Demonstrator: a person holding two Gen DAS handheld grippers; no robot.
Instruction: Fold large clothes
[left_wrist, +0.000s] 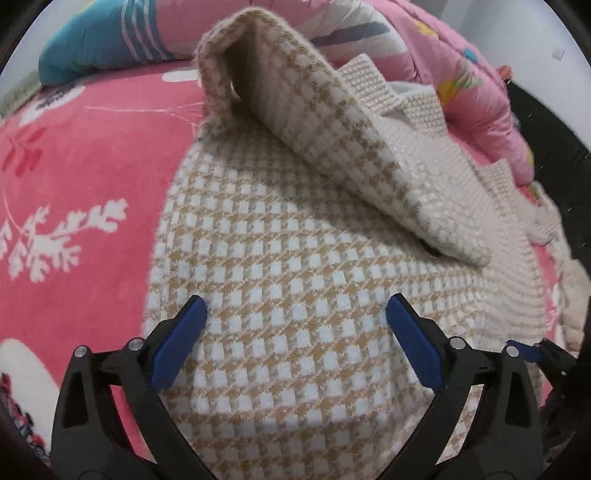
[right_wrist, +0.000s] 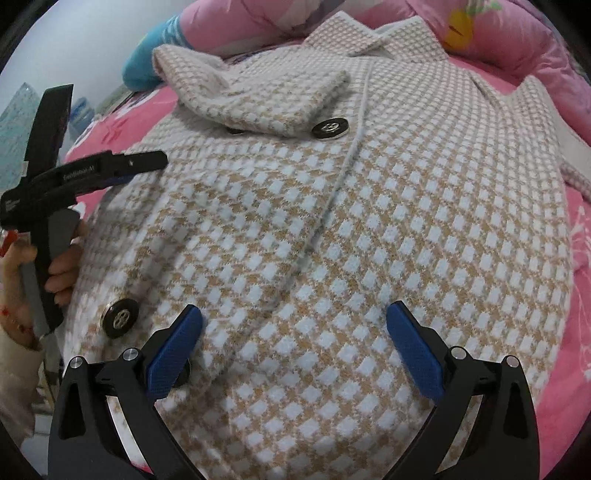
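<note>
A beige and white houndstooth coat (left_wrist: 280, 280) lies spread on a pink bedspread (left_wrist: 74, 155). One sleeve (left_wrist: 317, 122) is folded across its front, standing up in a loop. My left gripper (left_wrist: 295, 314) is open just above the coat's lower part, holding nothing. My right gripper (right_wrist: 295, 321) is open above the coat (right_wrist: 369, 221), also empty. In the right wrist view the folded sleeve (right_wrist: 255, 96) lies at the top, with black buttons (right_wrist: 330, 129) on the front. The left gripper (right_wrist: 110, 170) shows at the coat's left edge there.
A pink quilt (left_wrist: 476, 85) and a blue striped pillow (left_wrist: 103, 40) are bunched at the far side of the bed. The quilt also shows in the right wrist view (right_wrist: 517, 40). The bed's left edge (right_wrist: 85, 147) is near the left gripper.
</note>
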